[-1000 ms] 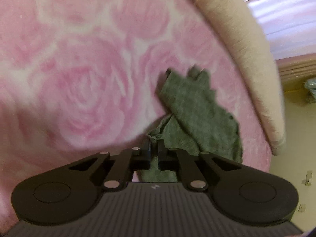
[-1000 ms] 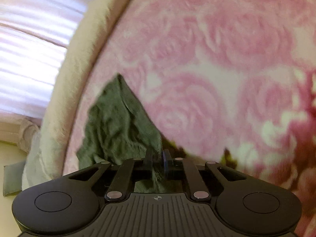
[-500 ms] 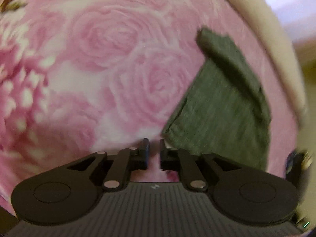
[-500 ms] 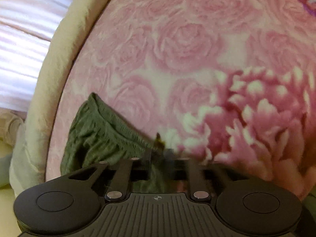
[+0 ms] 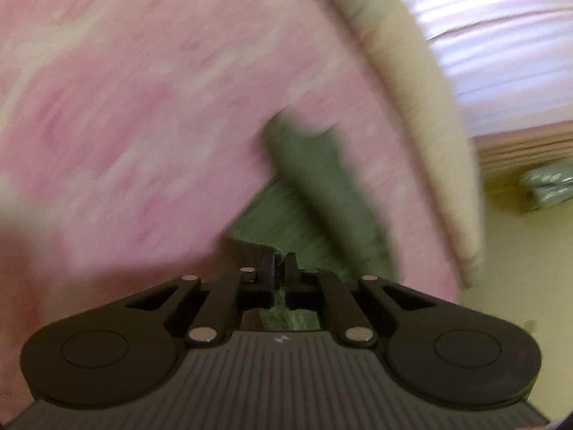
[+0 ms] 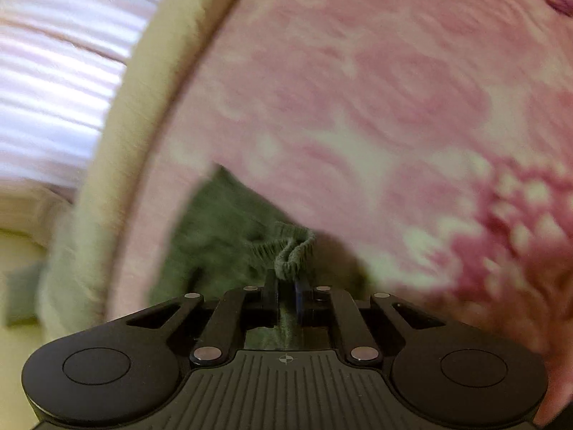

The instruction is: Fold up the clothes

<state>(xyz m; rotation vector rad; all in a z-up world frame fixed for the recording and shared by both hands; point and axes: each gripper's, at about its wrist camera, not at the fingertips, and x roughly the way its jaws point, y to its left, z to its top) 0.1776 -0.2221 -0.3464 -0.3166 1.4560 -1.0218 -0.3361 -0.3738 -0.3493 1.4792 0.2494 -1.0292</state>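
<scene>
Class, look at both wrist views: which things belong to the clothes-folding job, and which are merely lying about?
Part of the job:
- green garment
- left claw, shut on the garment's edge
- right claw, shut on its gathered waistband

Just lying about:
- pink rose blanket, the surface beneath
- cream blanket edge
- grey bundle on the floor

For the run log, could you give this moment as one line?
left gripper: shut on green garment | right gripper: shut on waistband

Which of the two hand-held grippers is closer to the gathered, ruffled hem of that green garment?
Right. The right hand-held gripper is shut on the green garment right at its ruffled hem. The left hand-held gripper pinches a plain edge; no ruffle shows there.
</scene>
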